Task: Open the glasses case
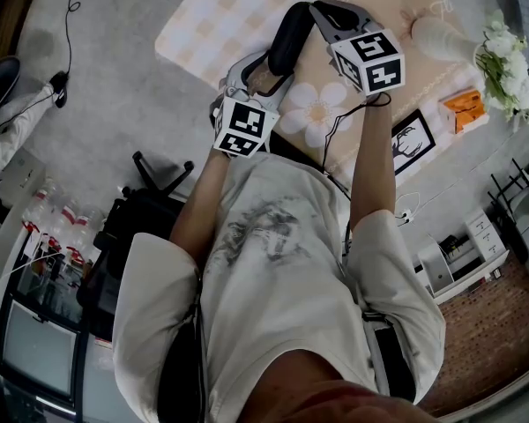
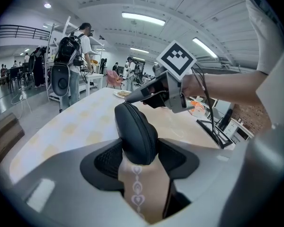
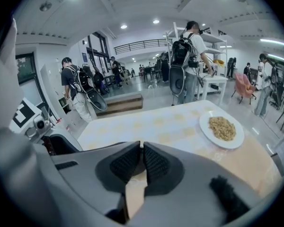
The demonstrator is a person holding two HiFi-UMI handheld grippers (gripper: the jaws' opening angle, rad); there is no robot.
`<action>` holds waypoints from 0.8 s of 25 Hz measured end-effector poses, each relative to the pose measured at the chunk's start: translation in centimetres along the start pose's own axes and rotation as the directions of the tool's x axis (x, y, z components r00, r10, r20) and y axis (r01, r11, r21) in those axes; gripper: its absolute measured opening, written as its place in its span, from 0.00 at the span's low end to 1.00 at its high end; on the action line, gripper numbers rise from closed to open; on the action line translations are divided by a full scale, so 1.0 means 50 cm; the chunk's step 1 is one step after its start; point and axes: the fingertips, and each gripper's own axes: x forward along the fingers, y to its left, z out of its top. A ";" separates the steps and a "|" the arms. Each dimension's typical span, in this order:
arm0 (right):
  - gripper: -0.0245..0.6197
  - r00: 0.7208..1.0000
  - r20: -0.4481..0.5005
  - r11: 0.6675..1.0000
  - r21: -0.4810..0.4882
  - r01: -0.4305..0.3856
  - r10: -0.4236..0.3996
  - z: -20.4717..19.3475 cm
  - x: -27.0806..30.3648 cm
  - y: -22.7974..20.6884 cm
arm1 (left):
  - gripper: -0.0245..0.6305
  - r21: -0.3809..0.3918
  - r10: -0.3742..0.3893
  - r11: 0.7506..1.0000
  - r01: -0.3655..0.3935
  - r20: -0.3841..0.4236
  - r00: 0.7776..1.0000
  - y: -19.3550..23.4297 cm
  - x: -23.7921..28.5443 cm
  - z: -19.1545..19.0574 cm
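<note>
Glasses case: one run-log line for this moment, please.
object: black oval glasses case, closed | left gripper: clamped on its near end | right gripper: jaws nearly together at far end, grip unclear

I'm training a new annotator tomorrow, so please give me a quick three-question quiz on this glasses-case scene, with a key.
1. Multiple choice: what is the left gripper clamped on? A) a mug B) the black glasses case C) a spoon
2. True or false: the right gripper's jaws stand wide apart.
3. Short answer: in the right gripper view, what does the white plate on the table hold?

Key: 1 B. 2 False, they are almost together. 3 A heap of pale crumbly food.
</note>
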 end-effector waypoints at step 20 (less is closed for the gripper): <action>0.07 0.999 0.029 0.997 0.077 0.022 -0.024 -0.007 0.012 -0.021 | 0.42 -0.014 0.001 1.000 -0.001 -0.015 1.000 0.002 0.007 -0.018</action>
